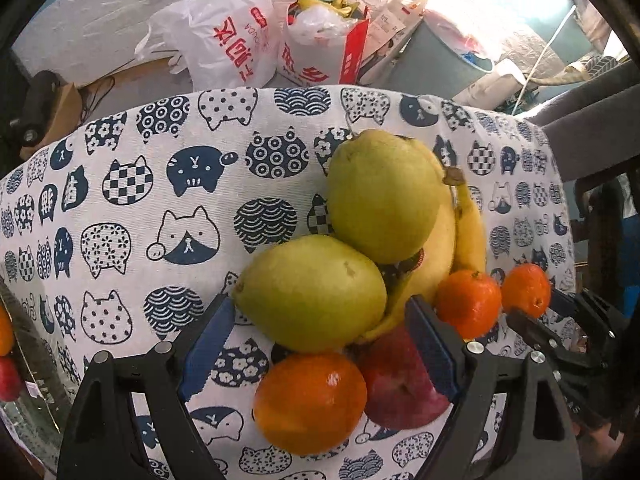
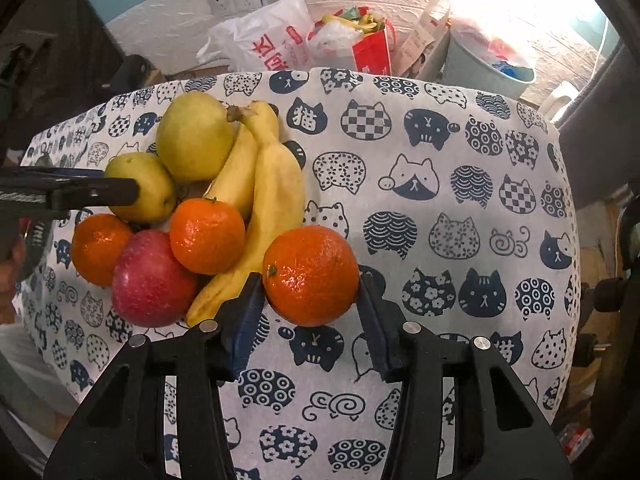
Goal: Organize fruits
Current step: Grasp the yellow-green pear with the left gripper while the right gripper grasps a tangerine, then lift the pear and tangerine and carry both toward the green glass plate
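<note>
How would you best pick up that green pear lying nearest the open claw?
Grip the nearer pear across its fat middle, coming from above with the open left claw. It lies on its side atop the pile, widest part exposed; a banana and an orange crowd its lower edges.

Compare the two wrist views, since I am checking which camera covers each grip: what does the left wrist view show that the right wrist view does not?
Only the left wrist view: the left gripper with its jaws open around the nearer pear, not pressing it. Only the right wrist view: the right gripper head-on, its jaws shut on a separate orange. Both: the fruit pile with bananas and a red apple on the cat-print cloth.
</note>
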{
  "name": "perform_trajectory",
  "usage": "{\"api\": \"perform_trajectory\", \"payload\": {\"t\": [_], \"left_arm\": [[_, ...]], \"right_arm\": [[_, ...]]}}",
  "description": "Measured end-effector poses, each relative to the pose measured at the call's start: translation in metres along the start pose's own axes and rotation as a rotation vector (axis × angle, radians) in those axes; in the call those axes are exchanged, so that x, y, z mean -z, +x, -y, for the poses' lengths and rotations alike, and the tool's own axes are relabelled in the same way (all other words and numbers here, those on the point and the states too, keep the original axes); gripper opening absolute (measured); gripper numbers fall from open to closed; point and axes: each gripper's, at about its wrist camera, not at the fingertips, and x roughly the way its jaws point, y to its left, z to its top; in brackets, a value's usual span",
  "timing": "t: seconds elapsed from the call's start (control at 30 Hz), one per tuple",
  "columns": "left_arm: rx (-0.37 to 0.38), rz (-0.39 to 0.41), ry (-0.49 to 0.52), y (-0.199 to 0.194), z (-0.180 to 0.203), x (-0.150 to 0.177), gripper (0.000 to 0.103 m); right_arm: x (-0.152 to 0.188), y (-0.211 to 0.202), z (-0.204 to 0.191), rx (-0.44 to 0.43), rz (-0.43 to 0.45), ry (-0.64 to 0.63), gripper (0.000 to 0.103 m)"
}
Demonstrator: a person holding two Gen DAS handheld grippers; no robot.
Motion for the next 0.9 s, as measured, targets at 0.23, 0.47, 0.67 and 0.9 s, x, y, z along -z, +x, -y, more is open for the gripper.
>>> {"api": "perform_trajectory", "payload": {"t": [0.23,0.47,0.67,0.9], "left_arm": [[-0.048,-0.025,0.023,0.019,0.004,-0.004,0.091],[-0.077,-0.003,0.069,0.022,0.007,-0.007,0.086],[-0.082,0.015,0.123,0.021,0.012,-0.004,0.085],[-0.108,0.034,0.146,0.015,0.015,-0.001,0.085]], "right_arm": [[-0.001,-0.002,0.004,0.008,0.013,0.007,0.046],[-0.008,-0.005,0.001,0.006,0.032,0.010,0.046],[-0.010,-0.006,-0.003,0.005,0.038,0.008,0.046],[-0.015,-0.011,-0.010,0.006,0.055,-0.007,0.046]]}}
